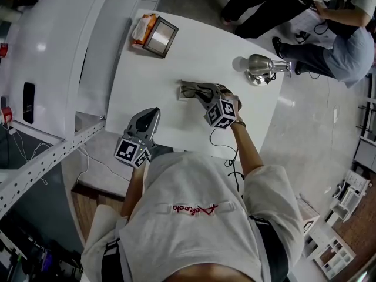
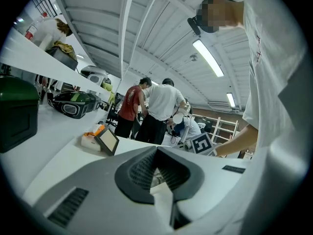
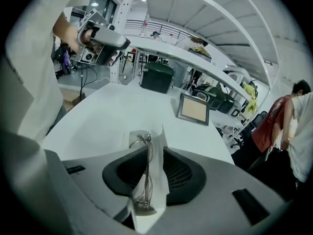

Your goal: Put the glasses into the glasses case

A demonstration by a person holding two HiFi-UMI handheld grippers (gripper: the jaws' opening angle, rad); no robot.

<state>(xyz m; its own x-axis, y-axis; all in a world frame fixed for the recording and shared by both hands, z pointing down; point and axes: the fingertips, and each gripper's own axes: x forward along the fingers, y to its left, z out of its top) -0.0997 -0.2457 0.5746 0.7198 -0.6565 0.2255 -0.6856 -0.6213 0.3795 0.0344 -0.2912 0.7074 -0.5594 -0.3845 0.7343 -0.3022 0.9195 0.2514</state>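
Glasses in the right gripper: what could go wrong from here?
The right gripper clamps the thin glasses with a white sheet; the frame may bend or slip. The left gripper is away from the case, so the case may slide on the table when the glasses go in.

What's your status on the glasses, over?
Left gripper shut, empty, near table edge. Right gripper shut on glasses, white flap pinched alongside. Nothing else close to them.
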